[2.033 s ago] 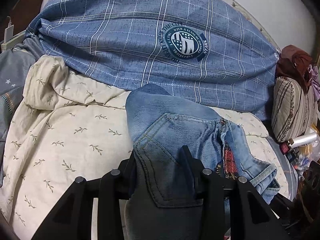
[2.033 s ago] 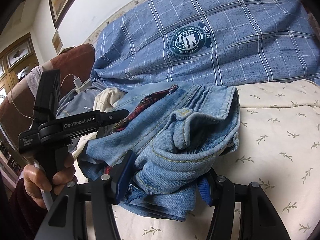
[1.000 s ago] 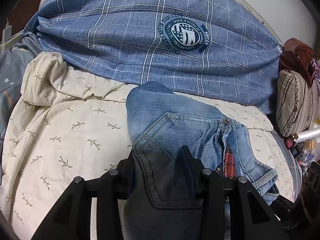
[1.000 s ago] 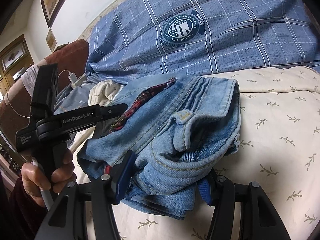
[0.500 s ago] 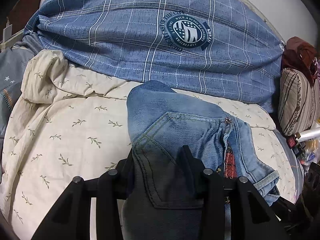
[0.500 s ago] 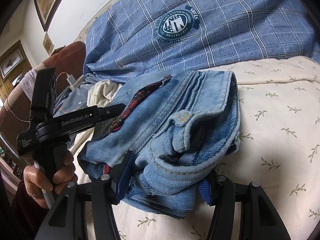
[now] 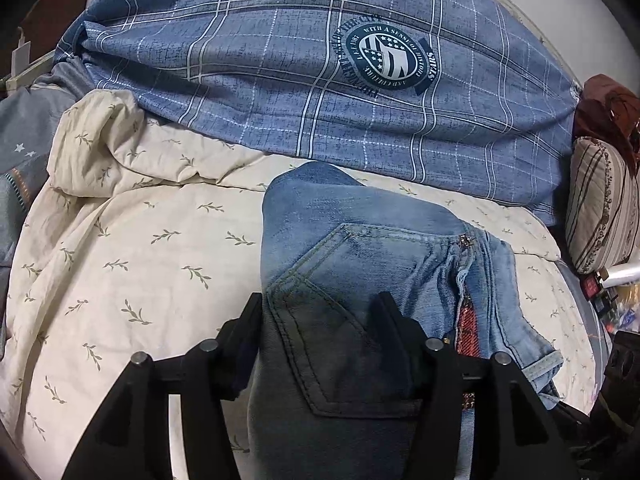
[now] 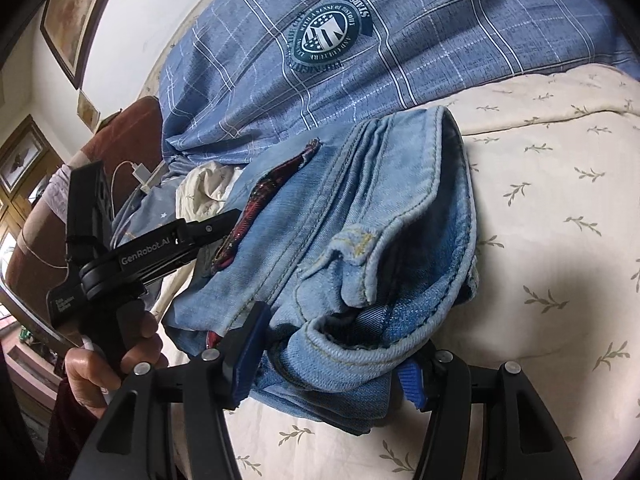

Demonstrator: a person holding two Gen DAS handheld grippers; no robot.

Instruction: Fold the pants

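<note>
Light blue denim pants (image 7: 360, 264) lie bunched and folded on a cream leaf-print bedspread (image 7: 132, 264). My left gripper (image 7: 320, 324) is shut on the pants near a back pocket. My right gripper (image 8: 332, 344) is shut on the thick waistband end of the pants (image 8: 380, 248). A red plaid lining (image 8: 272, 188) shows at the open fly. The left gripper's body (image 8: 152, 256) and the hand holding it show at the left of the right wrist view.
A large blue plaid pillow with a round badge (image 7: 320, 80) lies behind the pants. A striped cushion (image 7: 604, 204) and small clutter (image 7: 608, 284) are at the right. A brown chair (image 8: 120, 136) and a charger cable (image 8: 140, 172) are at the left.
Both grippers keep their hold on the pants. The views shifted slightly, the bundle moving a little nearer the blue pillow.
</note>
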